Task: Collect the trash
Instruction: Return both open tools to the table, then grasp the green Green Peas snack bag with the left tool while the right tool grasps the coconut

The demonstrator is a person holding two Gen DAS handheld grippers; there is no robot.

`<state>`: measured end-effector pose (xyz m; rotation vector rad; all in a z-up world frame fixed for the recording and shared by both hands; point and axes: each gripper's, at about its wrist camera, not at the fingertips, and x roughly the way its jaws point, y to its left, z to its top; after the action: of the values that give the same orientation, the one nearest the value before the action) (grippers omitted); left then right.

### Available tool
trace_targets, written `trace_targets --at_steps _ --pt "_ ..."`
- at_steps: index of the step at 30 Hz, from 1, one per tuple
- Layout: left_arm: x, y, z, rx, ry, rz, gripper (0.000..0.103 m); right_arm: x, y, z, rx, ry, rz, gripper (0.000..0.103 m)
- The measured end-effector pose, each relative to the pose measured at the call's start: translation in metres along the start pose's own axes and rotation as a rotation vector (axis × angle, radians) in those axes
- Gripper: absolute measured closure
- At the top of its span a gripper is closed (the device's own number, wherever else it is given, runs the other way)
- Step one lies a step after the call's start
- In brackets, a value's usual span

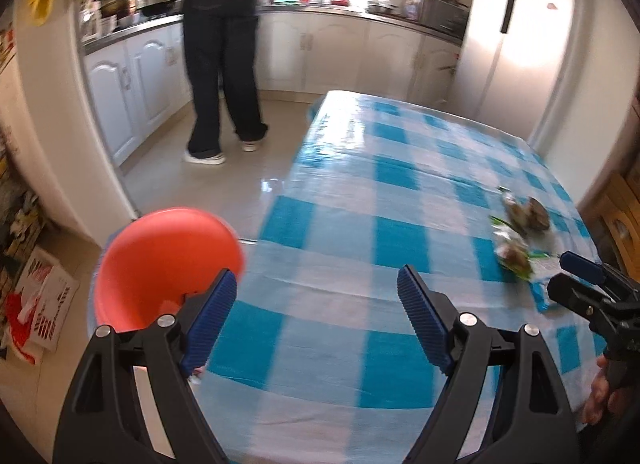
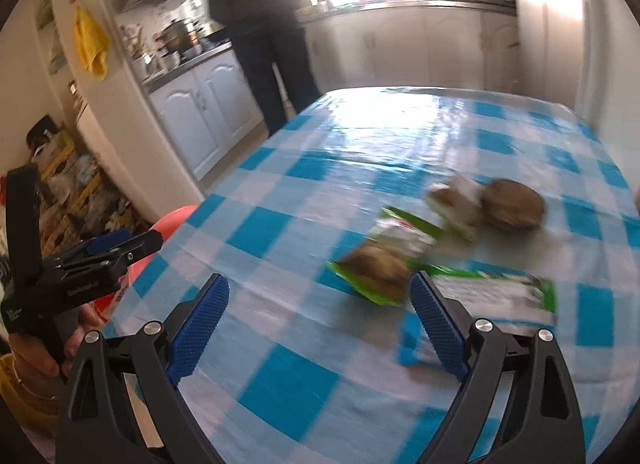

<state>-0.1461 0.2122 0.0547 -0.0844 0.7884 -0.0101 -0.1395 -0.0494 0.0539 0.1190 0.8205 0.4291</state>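
Observation:
The trash lies in a blurred heap on the blue-and-white checked tablecloth (image 2: 304,224). It is made up of green-edged wrappers (image 2: 376,272), a flat white and green packet (image 2: 500,292) and a round brown piece (image 2: 514,204). My right gripper (image 2: 320,316) stands open just short of this heap, nothing between its fingers. My left gripper (image 1: 316,304) is open too, over the table's near left edge, with an orange-red bin (image 1: 168,260) just left of it below the table. In the left wrist view the trash (image 1: 516,232) lies at the right, next to my right gripper (image 1: 570,278).
A person in dark clothes (image 1: 224,44) stands at the kitchen counter (image 1: 132,28) beyond the table. A tall white fridge (image 1: 516,44) stands at the back right. Boxes and bags (image 1: 44,296) sit on the floor at the left. My left gripper (image 2: 132,246) shows beside the bin (image 2: 176,220).

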Motion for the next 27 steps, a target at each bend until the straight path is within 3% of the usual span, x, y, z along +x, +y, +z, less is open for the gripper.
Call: trace_targets --at_steps 11,19,27 --pt "0.001 -0.077 -0.004 0.142 0.024 -0.116 0.020 -0.043 -0.081 -0.024 0.187 -0.069 -0.094 0.012" --pt "0.013 -0.135 -0.007 0.249 0.057 -0.197 0.020 -0.050 -0.120 -0.031 0.275 -0.071 -0.099 0.012" --pt "0.043 -0.169 0.002 0.276 0.097 -0.202 0.020 -0.041 -0.139 -0.020 0.285 -0.041 -0.090 0.012"
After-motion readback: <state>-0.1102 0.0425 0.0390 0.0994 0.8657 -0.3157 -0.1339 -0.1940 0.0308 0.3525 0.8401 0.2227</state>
